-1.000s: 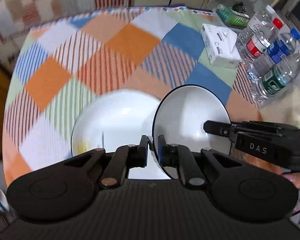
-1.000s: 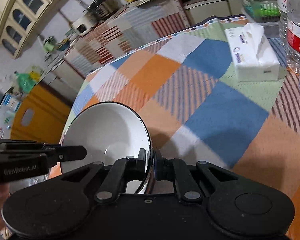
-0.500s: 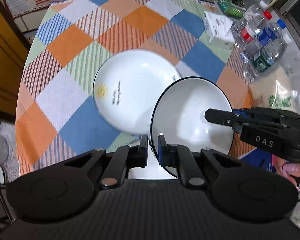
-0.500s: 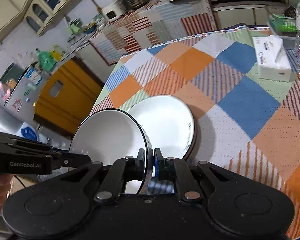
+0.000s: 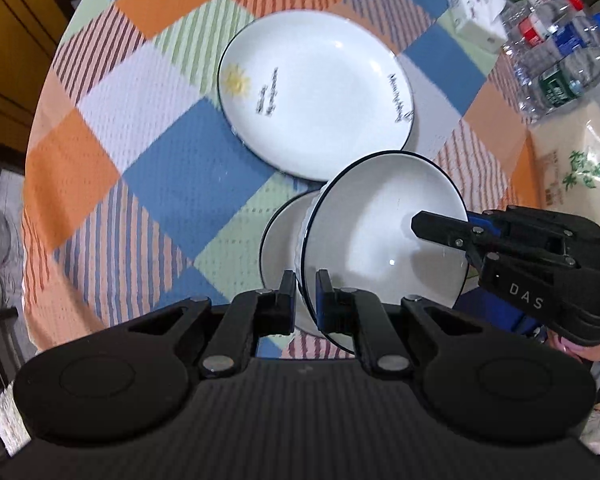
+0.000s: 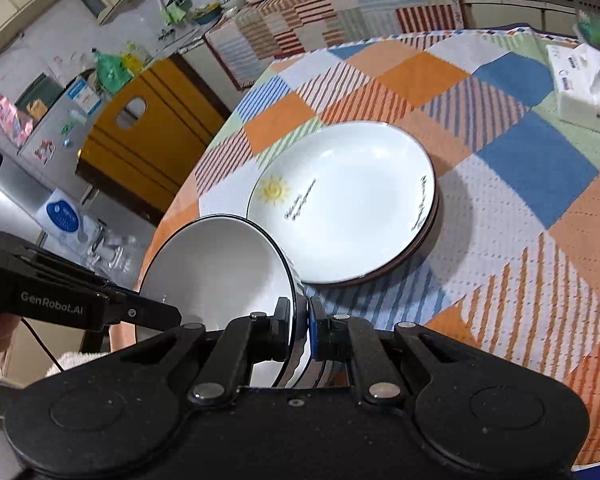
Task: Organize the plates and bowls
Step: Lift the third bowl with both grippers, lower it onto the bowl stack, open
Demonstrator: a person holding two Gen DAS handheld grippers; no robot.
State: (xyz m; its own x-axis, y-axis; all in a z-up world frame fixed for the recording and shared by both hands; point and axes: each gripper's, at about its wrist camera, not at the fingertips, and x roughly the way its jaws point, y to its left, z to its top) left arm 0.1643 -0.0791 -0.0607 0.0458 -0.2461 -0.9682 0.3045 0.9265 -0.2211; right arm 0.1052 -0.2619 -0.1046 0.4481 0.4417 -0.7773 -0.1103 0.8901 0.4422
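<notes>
A white bowl with a dark rim (image 5: 380,232) hangs tilted above the checked tablecloth, held from two sides. My left gripper (image 5: 303,292) is shut on its near rim. My right gripper (image 5: 420,226) reaches in from the right and pinches the opposite rim; in its own view the right gripper (image 6: 300,326) is shut on the bowl (image 6: 220,264), with the left gripper (image 6: 168,314) coming in from the left. Under the bowl lies a second white dish (image 5: 284,240), partly hidden. A white plate with a sun drawing (image 5: 320,92) (image 6: 348,200) lies beyond it, resting on a brown-rimmed plate (image 6: 428,236).
A tissue box (image 5: 476,12) (image 6: 584,88) and several water bottles (image 5: 556,60) stand at the far right of the round table. A plastic bag (image 5: 580,160) lies by them. A yellow cabinet (image 6: 148,128) stands past the table's left edge (image 5: 40,160).
Both grippers have carried the bowl back toward the table's near edge. The sun plate now shows whole beyond the bowl, and a second dish has come into view under it.
</notes>
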